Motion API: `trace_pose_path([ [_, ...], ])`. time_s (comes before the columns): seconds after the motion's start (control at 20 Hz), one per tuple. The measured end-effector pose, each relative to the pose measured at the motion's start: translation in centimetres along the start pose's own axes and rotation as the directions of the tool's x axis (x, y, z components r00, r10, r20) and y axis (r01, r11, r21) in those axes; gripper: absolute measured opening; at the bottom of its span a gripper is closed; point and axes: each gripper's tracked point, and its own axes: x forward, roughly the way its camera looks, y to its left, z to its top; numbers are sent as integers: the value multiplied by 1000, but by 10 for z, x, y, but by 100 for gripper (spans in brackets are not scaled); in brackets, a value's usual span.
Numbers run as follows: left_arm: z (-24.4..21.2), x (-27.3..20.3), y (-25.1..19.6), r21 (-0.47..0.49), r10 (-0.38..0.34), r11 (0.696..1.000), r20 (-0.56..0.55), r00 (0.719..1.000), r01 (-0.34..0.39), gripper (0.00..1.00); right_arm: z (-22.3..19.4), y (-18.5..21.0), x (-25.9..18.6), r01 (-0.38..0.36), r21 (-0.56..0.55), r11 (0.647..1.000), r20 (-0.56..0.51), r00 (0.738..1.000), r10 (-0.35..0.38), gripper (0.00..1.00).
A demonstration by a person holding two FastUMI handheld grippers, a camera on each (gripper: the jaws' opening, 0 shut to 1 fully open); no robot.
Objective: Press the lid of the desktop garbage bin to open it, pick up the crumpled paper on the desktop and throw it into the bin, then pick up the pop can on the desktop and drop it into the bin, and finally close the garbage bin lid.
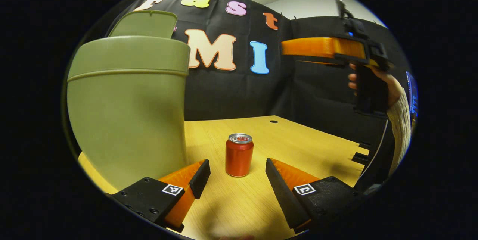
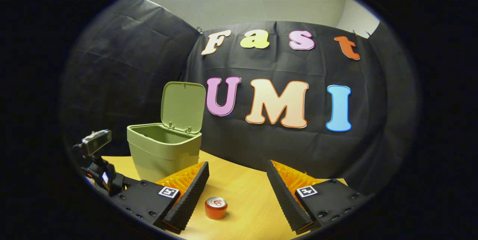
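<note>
The garbage bin (image 2: 164, 150) stands on the wooden bench (image 1: 298, 146) near its back edge, against the black cloth wall, with its lid (image 2: 183, 106) swung up and standing roughly upright behind the open mouth. In the left gripper view the bin's green wall rises close on the left and the pop can (image 1: 239, 155) stands upright on the bench just beside it, ahead of the left gripper (image 1: 238, 174), whose fingers are spread wide apart with nothing between them, the can sitting just beyond the tips. The right gripper (image 2: 238, 186) is held high above the bench, fingers likewise wide apart and empty, looking down on the can's top (image 2: 216, 208), which lies below the gap between them. In the left gripper view that gripper appears farther off at the upper right, gripped by a hand (image 1: 373, 83) in a knitted sleeve (image 1: 399, 128). A small round hole (image 1: 273, 121) marks the bench near its far edge
</note>
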Motion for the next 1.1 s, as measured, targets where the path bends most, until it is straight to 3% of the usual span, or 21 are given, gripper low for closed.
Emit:
trace_pose_path([
  [0.3,4,28,-3,32,16,999,-33,999,-15,92,-66,-32,-58,81,14,997,-24,996,-81,96],
  [0.65,4,64,-9,68,38,997,-76,996,-33,92,-132,-50,-72,145,88,986,-81,987,-138,98],
  [0.85,-8,84,-5,80,74,995,-131,989,-64,92,-146,-69,-75,193,100,976,-105,978,-182,100],
  [1.1,-17,101,1,61,86,995,-160,983,-77,92,-137,-69,-82,197,96,976,-86,978,-189,98],
])
